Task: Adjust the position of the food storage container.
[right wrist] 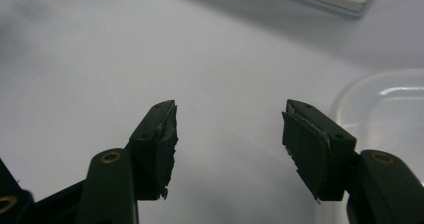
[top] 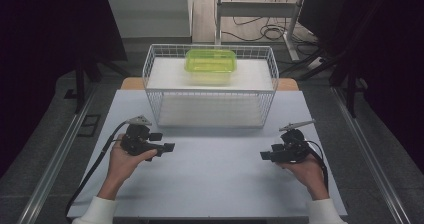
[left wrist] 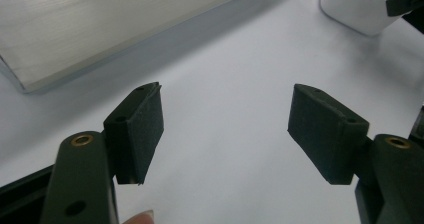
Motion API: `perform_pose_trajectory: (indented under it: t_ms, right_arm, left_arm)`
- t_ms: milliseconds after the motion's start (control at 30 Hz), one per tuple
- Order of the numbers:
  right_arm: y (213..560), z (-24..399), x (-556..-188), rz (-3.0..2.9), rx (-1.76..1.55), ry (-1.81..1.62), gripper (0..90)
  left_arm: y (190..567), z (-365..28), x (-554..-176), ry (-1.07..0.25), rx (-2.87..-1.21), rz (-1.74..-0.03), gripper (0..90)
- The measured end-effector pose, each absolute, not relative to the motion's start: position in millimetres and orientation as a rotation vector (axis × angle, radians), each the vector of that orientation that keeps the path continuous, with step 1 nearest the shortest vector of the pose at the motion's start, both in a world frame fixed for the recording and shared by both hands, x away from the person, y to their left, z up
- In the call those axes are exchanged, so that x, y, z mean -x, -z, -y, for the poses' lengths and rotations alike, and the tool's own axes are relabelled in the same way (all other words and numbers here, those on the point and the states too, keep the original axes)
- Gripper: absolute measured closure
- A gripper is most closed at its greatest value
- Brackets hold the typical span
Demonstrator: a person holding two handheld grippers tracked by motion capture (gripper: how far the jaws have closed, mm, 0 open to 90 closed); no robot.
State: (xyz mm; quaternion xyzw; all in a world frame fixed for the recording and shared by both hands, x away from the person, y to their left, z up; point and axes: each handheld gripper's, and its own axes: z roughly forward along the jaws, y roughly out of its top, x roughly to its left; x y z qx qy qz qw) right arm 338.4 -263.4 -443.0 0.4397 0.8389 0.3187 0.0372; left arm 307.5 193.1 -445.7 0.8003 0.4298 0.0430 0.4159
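Green-lidded, the plastic box (top: pixel 210 62) sits on the upper shelf of the white wire rack (top: pixel 159 91) at the table's far side, well apart from the left gripper (top: pixel 169 147) and right gripper (top: pixel 265 156), both hovering low over the white table (top: pixel 215 184) with jaws apart, holding nothing.

Looks like a lab or test room. Bare white worktop (top: pixel 215 179) framed by metal rails (top: pixel 55 159), dark surroundings. Loose cables (top: pixel 260 31) trailing across the floor behind.
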Motion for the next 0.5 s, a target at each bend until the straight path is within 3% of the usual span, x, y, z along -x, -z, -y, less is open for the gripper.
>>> perform_pose_trajectory:
  t_ms: [200, 367, 400, 500]
  right_arm:
    - [436, 282, -343, -2.527, -1.379, -0.965, 48.3]
    - [434, 307, -346, -2.457, -1.446, -0.952, 63.5]
    - [434, 319, -349, -2.438, -1.479, -0.945, 70.9]
    - [434, 330, -351, -2.416, -1.511, -0.946, 77.5]
  left_arm:
    - [449, -190, -309, -0.092, -2.024, -1.076, 29.3]
    - [448, -190, -306, -0.102, -2.03, -1.078, 29.0]
    - [448, -189, -305, -0.114, -2.037, -1.079, 29.0]
    - [449, -189, -303, -0.118, -2.053, -1.073, 28.7]
